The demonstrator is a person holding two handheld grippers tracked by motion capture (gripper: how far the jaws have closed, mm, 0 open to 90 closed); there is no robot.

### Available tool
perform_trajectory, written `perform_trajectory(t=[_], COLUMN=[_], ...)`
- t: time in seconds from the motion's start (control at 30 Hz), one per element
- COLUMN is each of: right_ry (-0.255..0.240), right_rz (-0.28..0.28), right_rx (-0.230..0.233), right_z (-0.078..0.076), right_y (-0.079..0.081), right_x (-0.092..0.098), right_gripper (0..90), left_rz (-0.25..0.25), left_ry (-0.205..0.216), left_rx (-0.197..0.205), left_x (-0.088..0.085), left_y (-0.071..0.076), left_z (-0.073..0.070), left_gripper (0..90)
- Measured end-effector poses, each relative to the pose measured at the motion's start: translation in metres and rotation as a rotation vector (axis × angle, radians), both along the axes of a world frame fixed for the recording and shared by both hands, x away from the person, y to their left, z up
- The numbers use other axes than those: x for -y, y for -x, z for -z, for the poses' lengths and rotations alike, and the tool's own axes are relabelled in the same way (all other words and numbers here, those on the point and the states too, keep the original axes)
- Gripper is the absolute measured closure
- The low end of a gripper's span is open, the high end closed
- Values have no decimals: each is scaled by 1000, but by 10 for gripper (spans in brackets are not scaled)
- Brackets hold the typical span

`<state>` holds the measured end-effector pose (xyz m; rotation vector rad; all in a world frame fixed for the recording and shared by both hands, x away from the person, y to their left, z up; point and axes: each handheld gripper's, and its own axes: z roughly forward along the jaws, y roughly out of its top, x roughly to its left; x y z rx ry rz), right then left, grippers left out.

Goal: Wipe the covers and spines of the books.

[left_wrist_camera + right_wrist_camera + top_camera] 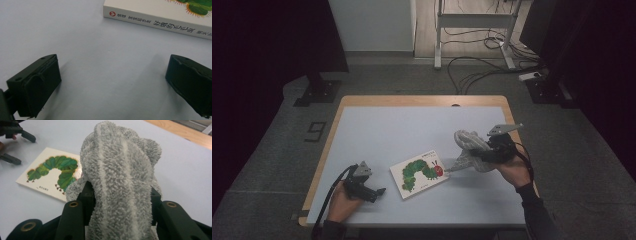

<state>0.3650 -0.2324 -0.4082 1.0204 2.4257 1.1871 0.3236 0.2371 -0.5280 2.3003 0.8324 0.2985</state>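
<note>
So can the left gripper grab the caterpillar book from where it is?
Probably yes. The left gripper is open, and bare table lies between it and the book.

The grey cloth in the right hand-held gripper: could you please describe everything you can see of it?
The grey cloth looks like fluffy terry towelling with paler stripes running along it. It is bunched into a thick roll and clamped between the jaws of the right hand-held gripper, bulging out beyond them. In the high view it is lifted off the table, one limp corner hanging down towards the picture book; whether that corner touches the book cannot be told.
</note>
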Motion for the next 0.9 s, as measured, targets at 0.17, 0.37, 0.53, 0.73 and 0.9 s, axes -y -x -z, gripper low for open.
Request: perform_trajectory(t=[0.17, 0.37, 0.53, 0.73, 0.9], right_ry=[-8, 8, 15, 33, 57], right_rz=[-20, -53, -92, -148, -183], right_rx=[4, 1, -4, -14, -37], right_z=[-6, 1, 9, 23, 44], right_y=[-6, -14, -19, -19, -18], right_x=[-12, -34, -56, -83, -98], right_gripper=[555, 555, 554, 553, 553], left_rz=[0, 0, 0, 0, -4], left_ry=[0, 0, 0, 0, 5], left_rx=[0, 0, 0, 0, 1], left_x=[0, 0, 0, 0, 0], left_y=[0, 0, 0, 0, 0], left_z=[0, 0, 0, 0, 0], left_gripper=[0, 0, 0, 0, 0])
